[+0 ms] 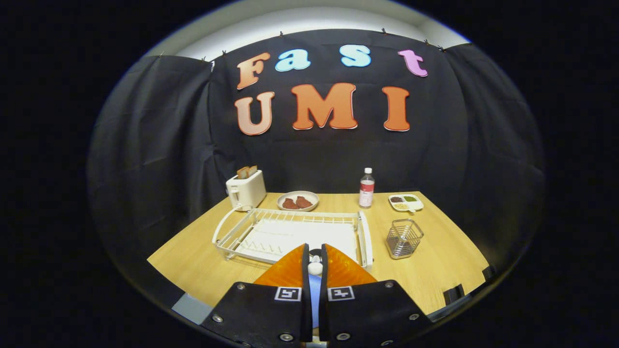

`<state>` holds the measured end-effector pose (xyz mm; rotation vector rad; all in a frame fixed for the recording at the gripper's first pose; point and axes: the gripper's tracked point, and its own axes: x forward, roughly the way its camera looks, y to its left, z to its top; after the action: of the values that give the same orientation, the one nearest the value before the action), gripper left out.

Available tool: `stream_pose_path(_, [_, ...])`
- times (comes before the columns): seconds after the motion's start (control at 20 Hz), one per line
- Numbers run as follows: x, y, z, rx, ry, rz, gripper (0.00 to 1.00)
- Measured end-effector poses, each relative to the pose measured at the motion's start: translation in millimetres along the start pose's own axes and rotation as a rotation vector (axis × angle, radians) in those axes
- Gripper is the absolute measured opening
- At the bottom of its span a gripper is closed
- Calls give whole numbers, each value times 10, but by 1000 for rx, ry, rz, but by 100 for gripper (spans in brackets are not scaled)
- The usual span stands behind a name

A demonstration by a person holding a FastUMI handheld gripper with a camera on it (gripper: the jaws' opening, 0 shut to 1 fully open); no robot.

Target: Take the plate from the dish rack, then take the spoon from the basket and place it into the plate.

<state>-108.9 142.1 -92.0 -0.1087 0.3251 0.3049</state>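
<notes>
Plainly, my gripper (315, 251) had its fingers drawn nearly together, with only a narrow slot left between them. In that slot sat a slim thing, white and rounded at its top and pale blue lower down. I took it for the spoon (315, 267), pinched upright by both fingers so that it would not swing while carried. So little of it was visible that this was a judgement, not a certainty.

The wire basket (404, 238) stood on the table (203, 261) beyond my fingers and off to their right, and I could make out nothing inside it, which fitted the spoon being in my grip. The dish rack (365, 237) lay just ahead of the fingertips, its white slots bare of any plate. I judged the plate was already out, but I could not tell where it lay; it may have been low and close, hidden under my own fingers.

I was held high and level over the near side of the table, a good height for carrying a long thing clear of the rack's wall. Farther back, near the cloth wall, stood a toaster (245, 189), a bowl of brown pieces (290, 195), a bottle (366, 188) and a small divided tray (419, 203), all well apart from my path. What seemed left was lowering the spoon into the plate, then spreading the fingers.
</notes>
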Motion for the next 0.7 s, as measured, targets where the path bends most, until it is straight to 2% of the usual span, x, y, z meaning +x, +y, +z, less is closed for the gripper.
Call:
stream_pose_path(0.3, [12,453,-309,-48,43,117,5])
stream_pose_path(0.7, [304,570,-899,-88,148,164,5])
